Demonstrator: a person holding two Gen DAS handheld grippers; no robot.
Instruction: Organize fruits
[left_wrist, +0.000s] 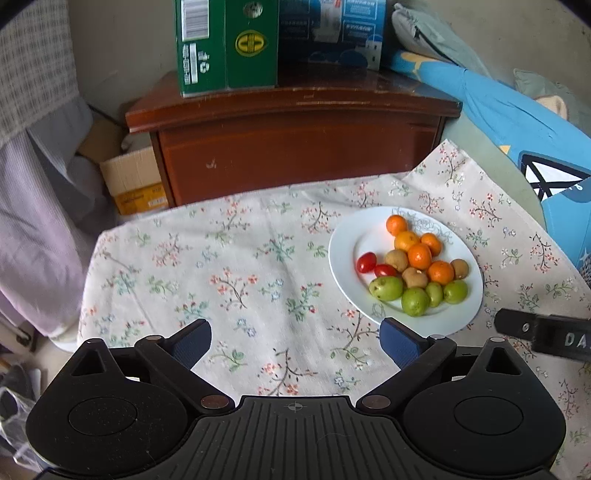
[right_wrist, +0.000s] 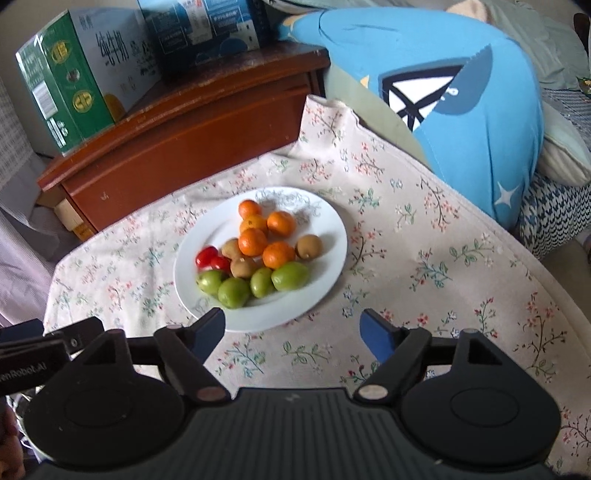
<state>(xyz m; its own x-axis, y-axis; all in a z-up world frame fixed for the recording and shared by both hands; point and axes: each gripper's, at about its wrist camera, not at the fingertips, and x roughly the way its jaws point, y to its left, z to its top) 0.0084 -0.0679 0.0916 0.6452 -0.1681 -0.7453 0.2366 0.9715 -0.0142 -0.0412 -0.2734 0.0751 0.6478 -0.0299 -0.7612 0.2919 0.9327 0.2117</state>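
A white plate (left_wrist: 347, 258) (right_wrist: 332, 236) sits on the floral cloth and holds grouped fruit: several oranges (left_wrist: 419, 255) (right_wrist: 252, 242), brown kiwis (left_wrist: 396, 259) (right_wrist: 308, 246), two red cherry tomatoes (left_wrist: 366, 261) (right_wrist: 205, 256) and several green fruits (left_wrist: 386, 288) (right_wrist: 290, 276). My left gripper (left_wrist: 295, 341) is open over bare cloth, left of and nearer than the plate, nothing between its fingers. My right gripper (right_wrist: 293, 332) is open just in front of the plate's near rim, empty; its left fingertip overlaps the rim in view.
A wooden nightstand (left_wrist: 295, 147) (right_wrist: 177, 140) stands behind the table with green (left_wrist: 225, 44) and blue cartons on it. A blue cushion (right_wrist: 461, 110) lies at the right. A cardboard box (left_wrist: 133, 181) sits on the floor at the left.
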